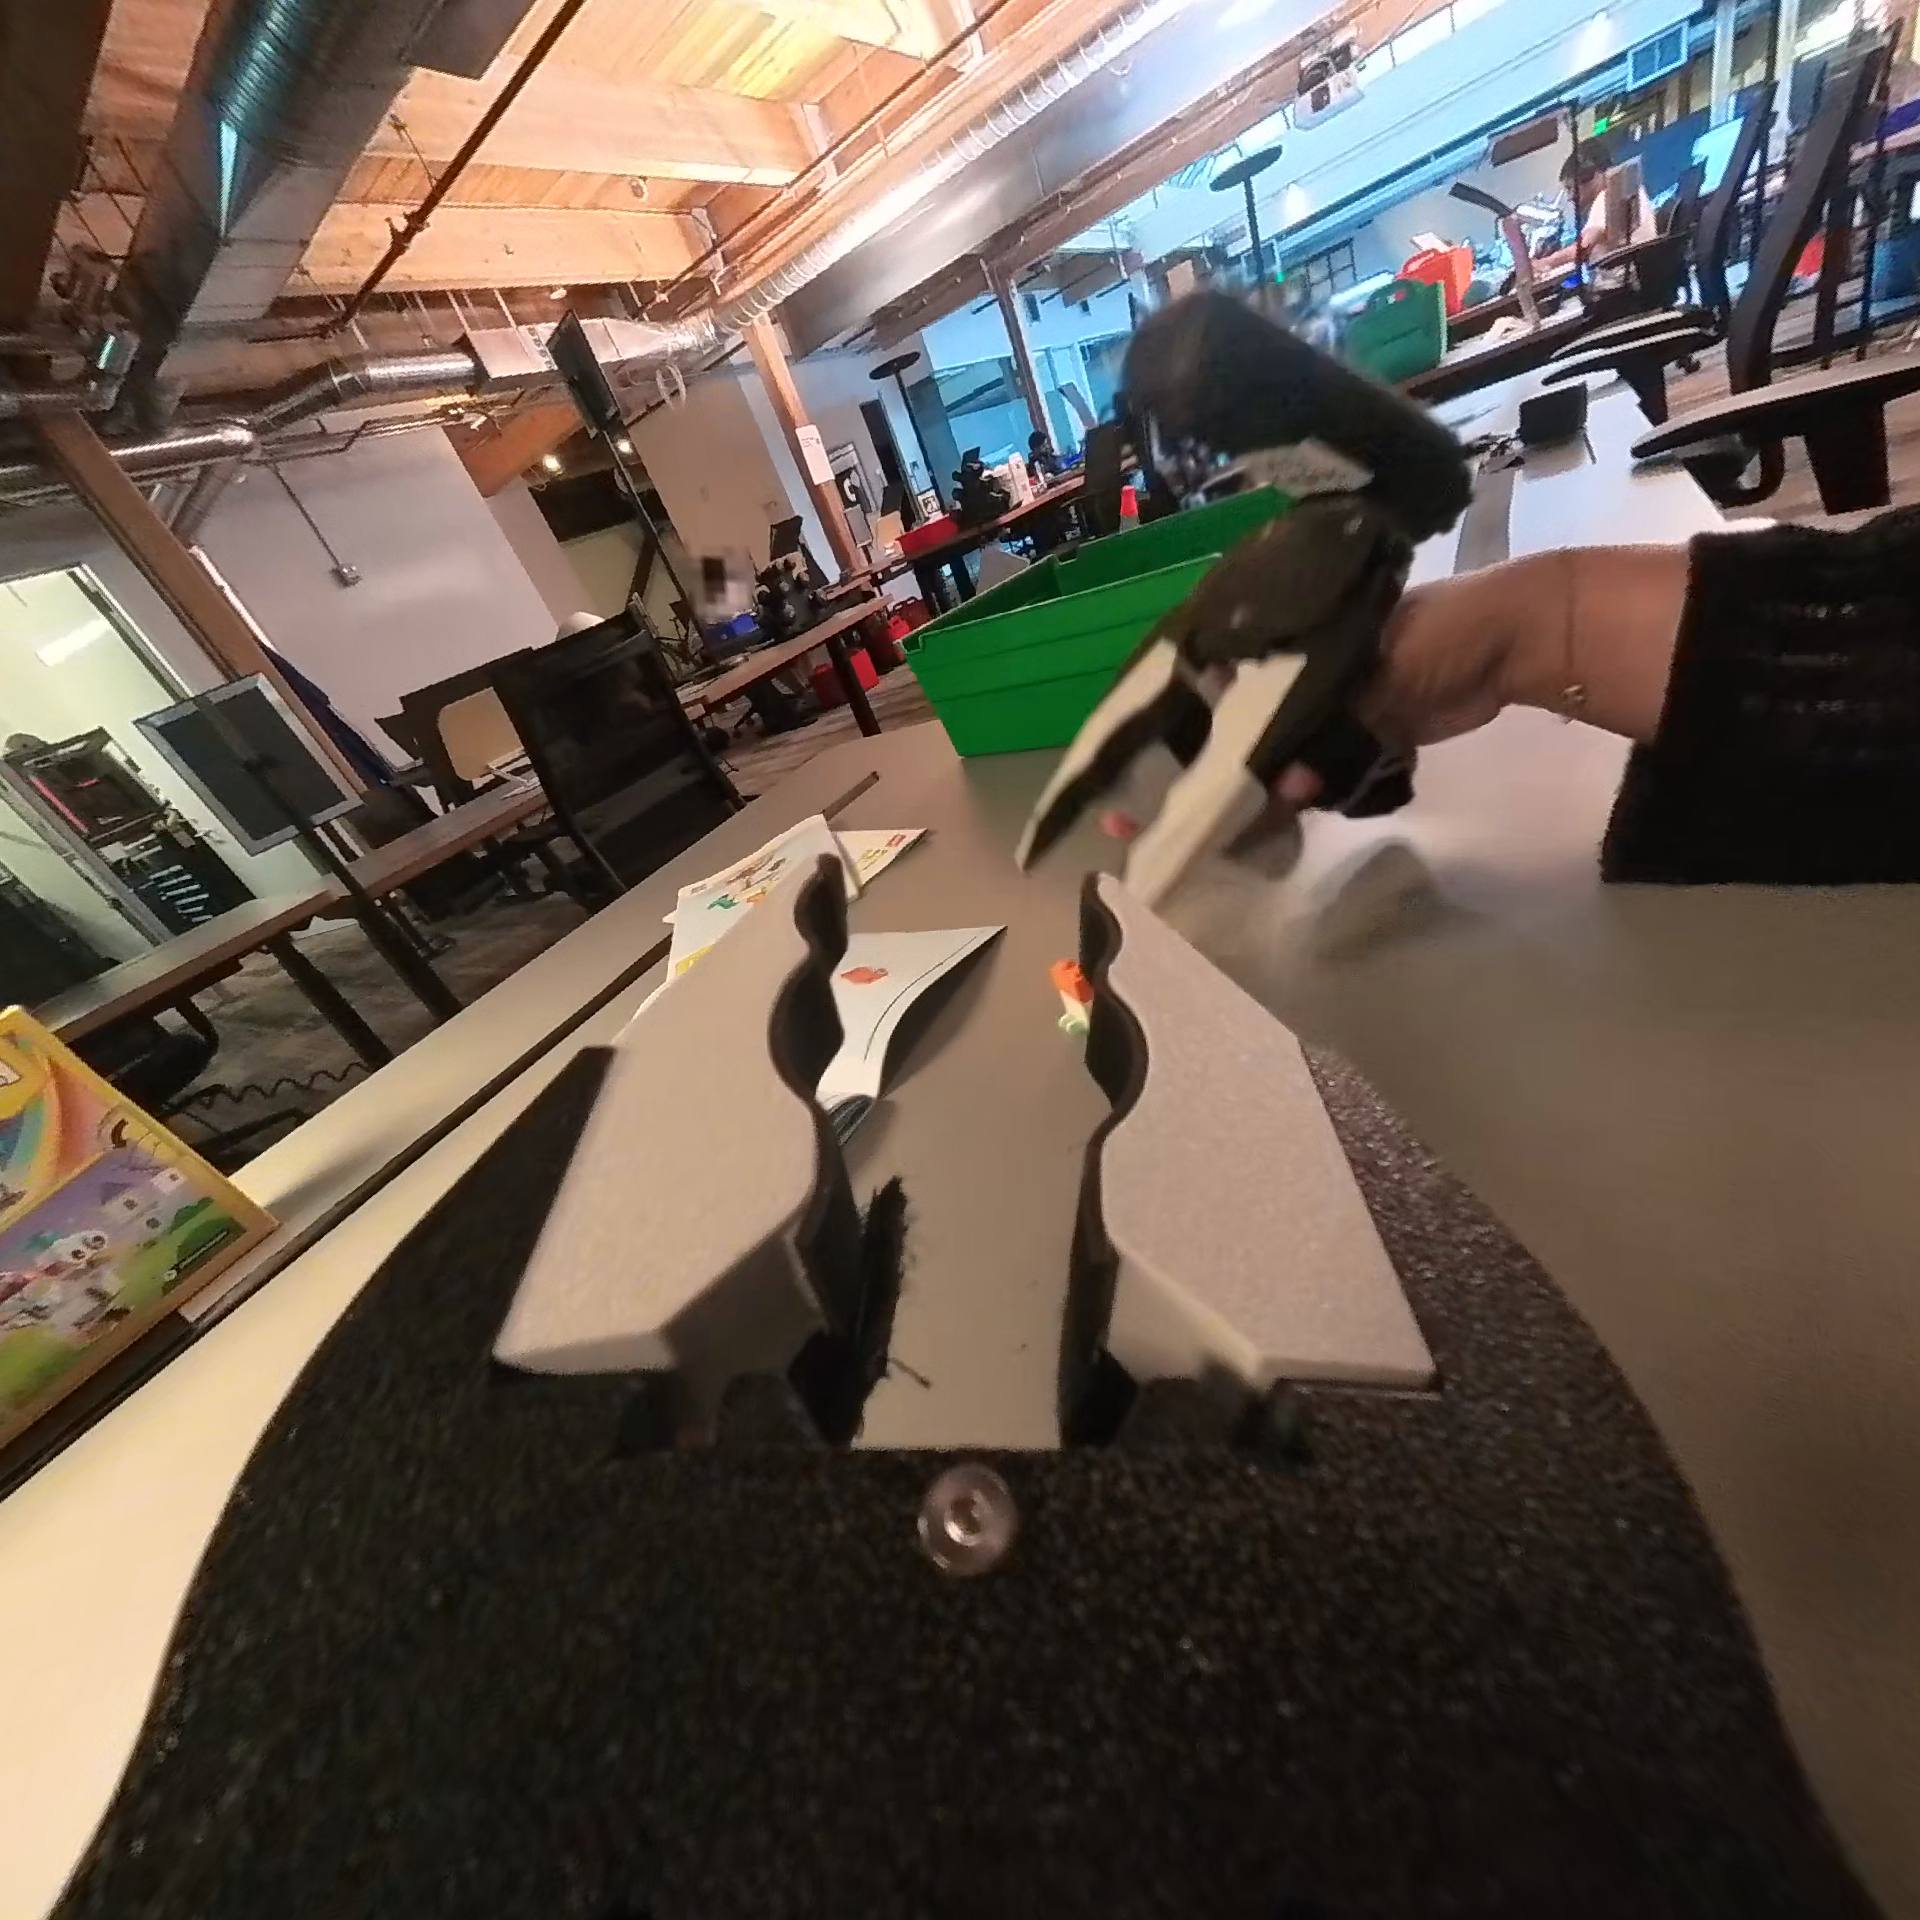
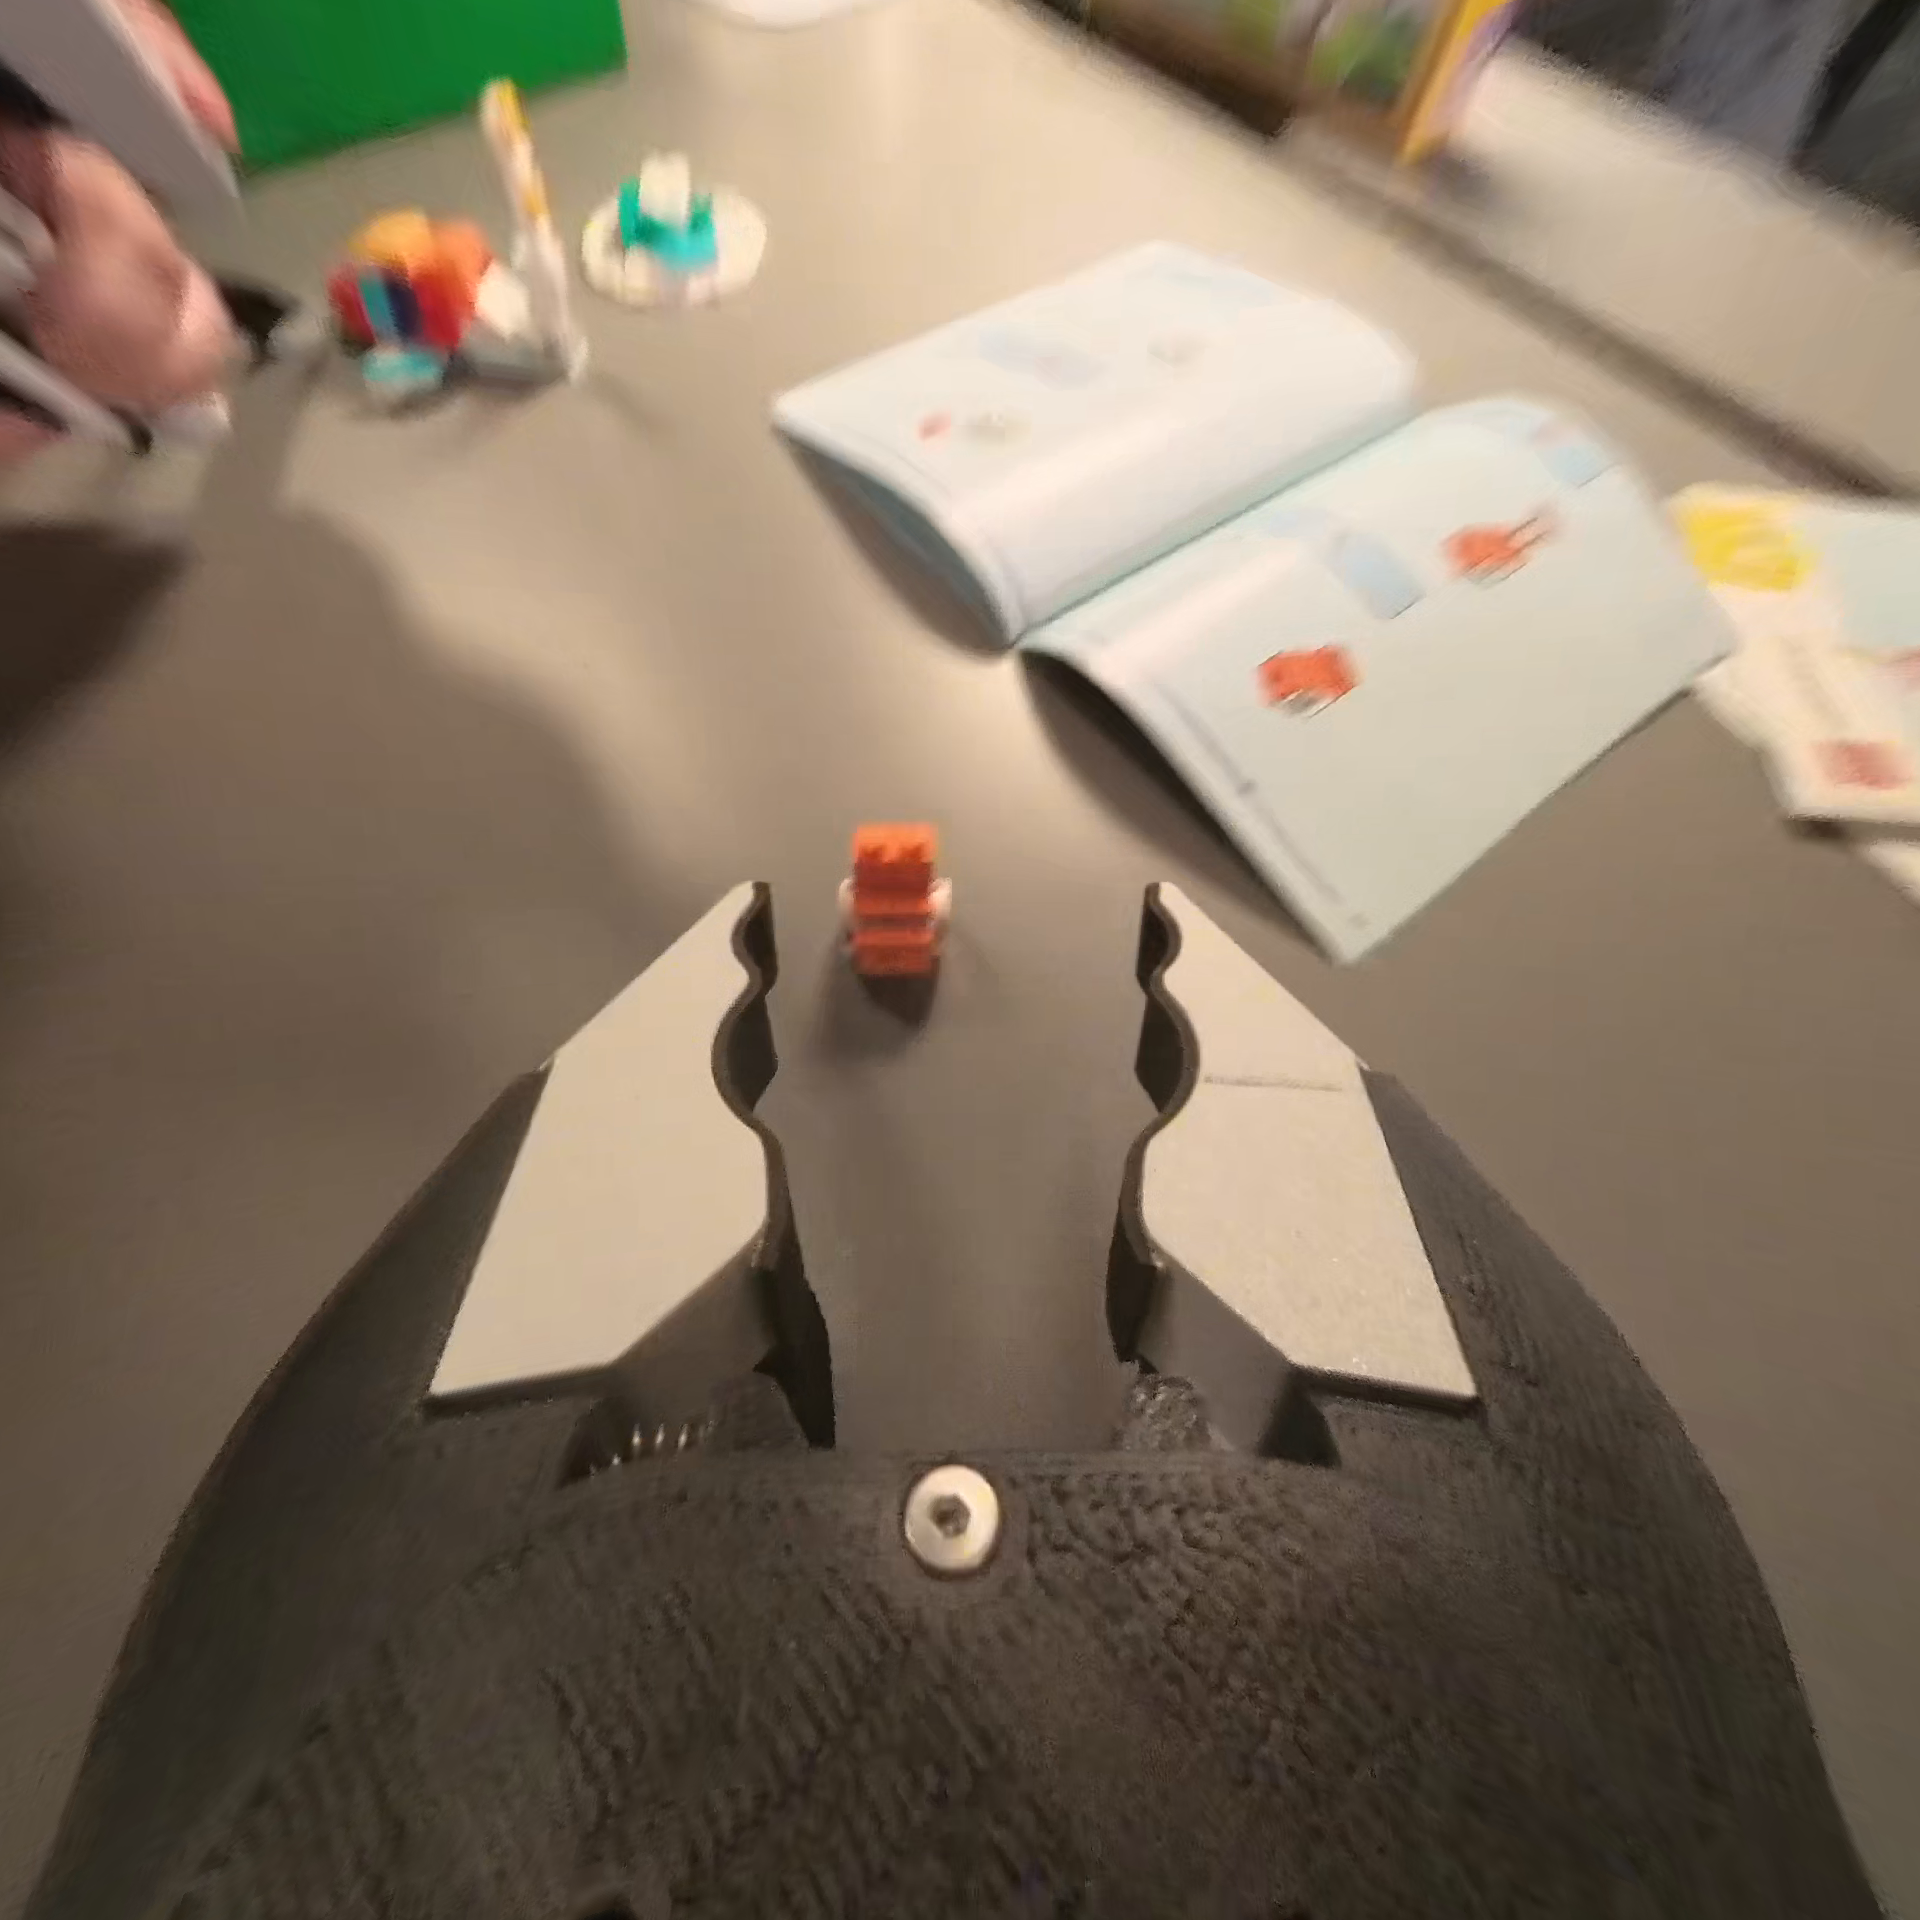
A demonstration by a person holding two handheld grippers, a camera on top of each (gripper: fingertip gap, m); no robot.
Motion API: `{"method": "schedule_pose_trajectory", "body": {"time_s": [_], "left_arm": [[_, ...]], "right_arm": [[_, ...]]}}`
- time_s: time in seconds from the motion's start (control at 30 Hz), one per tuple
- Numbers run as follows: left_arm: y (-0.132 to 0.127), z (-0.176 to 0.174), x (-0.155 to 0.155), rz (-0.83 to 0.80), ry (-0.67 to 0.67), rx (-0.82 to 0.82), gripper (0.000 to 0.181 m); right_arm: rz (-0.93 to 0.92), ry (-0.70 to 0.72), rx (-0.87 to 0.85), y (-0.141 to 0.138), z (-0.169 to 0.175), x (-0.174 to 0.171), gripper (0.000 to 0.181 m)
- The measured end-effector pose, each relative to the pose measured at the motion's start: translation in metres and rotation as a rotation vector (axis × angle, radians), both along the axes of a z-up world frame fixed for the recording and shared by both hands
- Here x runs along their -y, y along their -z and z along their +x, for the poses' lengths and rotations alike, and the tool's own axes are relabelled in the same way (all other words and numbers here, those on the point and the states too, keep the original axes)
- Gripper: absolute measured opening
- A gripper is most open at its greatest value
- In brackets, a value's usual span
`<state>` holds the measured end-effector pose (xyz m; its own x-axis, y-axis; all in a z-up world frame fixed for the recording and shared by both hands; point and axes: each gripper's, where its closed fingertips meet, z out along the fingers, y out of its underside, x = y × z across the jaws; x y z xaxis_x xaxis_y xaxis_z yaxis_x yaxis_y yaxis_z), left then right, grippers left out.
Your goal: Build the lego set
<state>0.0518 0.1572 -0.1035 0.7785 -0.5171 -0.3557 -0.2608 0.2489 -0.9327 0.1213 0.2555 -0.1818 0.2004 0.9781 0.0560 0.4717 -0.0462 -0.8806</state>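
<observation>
A small orange stack of lego bricks with white side pieces (image 2: 894, 902) is seen standing upright on the grey table (image 2: 520, 727), just ahead of the right gripper (image 2: 956, 904), whose grey fingers (image 2: 665, 1122) are spread apart with nothing between them; the stack lies nearer the left-hand finger and is touched by neither. Beyond it to the right, an open pale-blue instruction booklet (image 2: 1226, 540) is spread on the table, with further printed leaflets (image 2: 1829, 675) lying beside it at the edge of the frame. Farther back on the left, a blurred multicoloured lego assembly (image 2: 416, 286) and a round white plate bearing a teal and white lego piece (image 2: 673, 244) are set near a green plastic bin (image 2: 395, 62). In the left wrist view, the left gripper (image 1: 961, 904) is held low over the table with its grey fingers (image 1: 707, 1143) likewise parted and empty; the same orange lego stack (image 1: 1070, 992) is glimpsed just beside the inner edge of its right-hand finger, and the booklet (image 1: 894, 987) shows through the gap. The right gripper (image 1: 1091, 842) is shown above, angled downward and held by a hand (image 1: 1475, 644) in a dark sleeve, in front of the green bin (image 1: 1039, 644). A colourful lego box (image 1: 94, 1226) stands at the table's left edge.
</observation>
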Motion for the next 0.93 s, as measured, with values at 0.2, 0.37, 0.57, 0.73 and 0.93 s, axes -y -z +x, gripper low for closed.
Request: {"method": "schedule_pose_trajectory", "body": {"time_s": [0.2, 0.37, 0.57, 0.73, 0.93], "left_arm": [[0.023, 0.008, -0.004, -0.084, 0.002, -0.06, 0.036], [0.033, 0.004, -0.024, -0.13, -0.07, -0.14, 0.034], [0.027, 0.002, -0.083, -0.183, -0.173, -0.15, 0.019], [0.033, 0.021, -0.142, -0.252, -0.218, -0.33, 0.044], [0.079, 0.054, -0.162, -0.475, 0.106, -0.626, 0.047]], "right_arm": [[0.372, 0.528, -0.867, -0.135, 0.063, -0.076, 0.043], [0.551, 0.64, -0.691, -0.114, 0.072, -0.123, 0.014], [0.485, 0.551, -0.645, -0.096, 0.04, -0.159, 0.011], [0.509, 0.471, -0.621, -0.094, 0.024, -0.157, 0.009], [0.52, 0.433, -0.627, -0.096, 0.023, -0.146, 0.009]]}}
